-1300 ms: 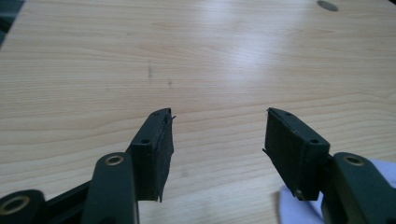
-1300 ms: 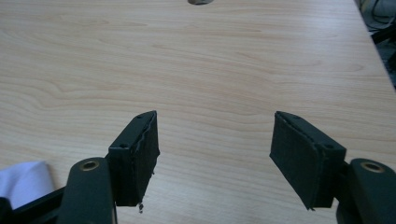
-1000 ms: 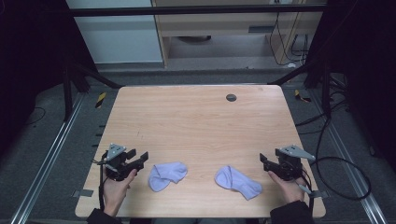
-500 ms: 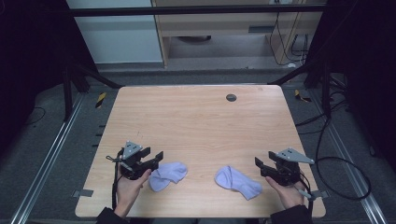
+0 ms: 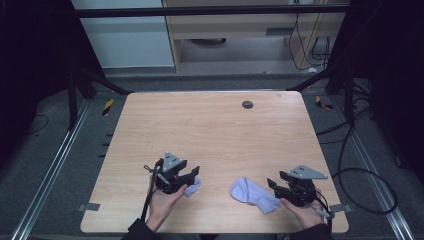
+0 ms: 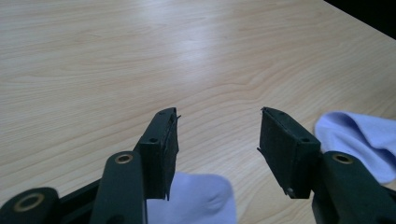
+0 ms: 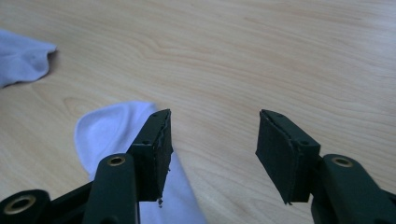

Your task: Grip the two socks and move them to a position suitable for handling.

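Socks are the work here: two pale lilac cloth socks on the near half of the light wooden desk [image 5: 215, 130]. The left-hand sock [image 5: 193, 186], bunched and short, lies right under the left tongs [image 5: 194, 172], which have just been closing but stand apart, pressing nothing. The right-hand sock [image 5: 254, 195] stretches with its long axis slanting toward the right tongs [image 5: 274, 184], whose jaws, also just narrowing, gape over its near end without gripping. Each hand sits beside its own sock; a small dark round hole [image 5: 247, 104] lies well away.
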`<state>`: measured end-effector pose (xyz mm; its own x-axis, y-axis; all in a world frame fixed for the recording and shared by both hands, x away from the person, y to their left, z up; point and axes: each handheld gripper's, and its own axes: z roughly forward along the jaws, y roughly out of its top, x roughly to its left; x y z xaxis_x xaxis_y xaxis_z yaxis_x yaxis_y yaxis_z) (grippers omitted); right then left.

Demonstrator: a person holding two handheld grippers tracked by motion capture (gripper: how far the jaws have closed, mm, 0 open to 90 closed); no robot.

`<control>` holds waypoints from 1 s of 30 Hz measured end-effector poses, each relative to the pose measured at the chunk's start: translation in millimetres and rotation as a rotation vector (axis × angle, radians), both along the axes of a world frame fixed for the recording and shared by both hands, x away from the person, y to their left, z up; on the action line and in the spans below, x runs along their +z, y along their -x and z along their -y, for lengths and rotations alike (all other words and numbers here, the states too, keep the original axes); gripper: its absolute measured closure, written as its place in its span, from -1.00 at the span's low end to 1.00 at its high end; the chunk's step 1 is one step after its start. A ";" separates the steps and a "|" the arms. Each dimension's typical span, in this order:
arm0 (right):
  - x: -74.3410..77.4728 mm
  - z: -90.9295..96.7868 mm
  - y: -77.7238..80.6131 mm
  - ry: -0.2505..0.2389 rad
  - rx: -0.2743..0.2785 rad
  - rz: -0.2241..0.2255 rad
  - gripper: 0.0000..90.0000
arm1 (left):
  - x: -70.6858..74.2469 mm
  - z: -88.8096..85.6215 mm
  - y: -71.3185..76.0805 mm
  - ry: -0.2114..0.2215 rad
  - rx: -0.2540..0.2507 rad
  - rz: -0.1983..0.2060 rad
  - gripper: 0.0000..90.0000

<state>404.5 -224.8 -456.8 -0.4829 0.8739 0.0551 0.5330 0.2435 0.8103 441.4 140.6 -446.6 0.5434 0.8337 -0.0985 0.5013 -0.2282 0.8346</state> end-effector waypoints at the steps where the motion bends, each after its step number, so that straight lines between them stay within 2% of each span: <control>1: -0.4 -2.1 1.1 0.001 0.006 -0.004 0.01 | -0.7 4.7 0.5 -0.007 -0.011 -0.001 0.03; 11: -9.3 -9.9 13.5 0.023 0.072 -0.035 0.06 | -12.0 44.4 4.2 -0.014 -0.083 -0.026 0.07; 16: -14.0 -11.5 15.8 0.030 0.091 -0.049 0.15 | -17.0 54.6 4.8 -0.034 -0.102 -0.034 0.12; 19: -15.8 -15.5 17.8 0.036 0.133 -0.059 0.25 | -20.9 60.3 4.6 -0.028 -0.115 -0.050 0.15; 22: -17.2 -17.6 18.8 0.042 0.149 -0.066 0.29 | -24.7 66.3 5.1 -0.027 -0.130 -0.063 0.17; 30: -24.1 -24.3 23.7 0.082 0.221 -0.109 0.38 | -33.8 84.9 8.6 -0.053 -0.157 -0.079 0.20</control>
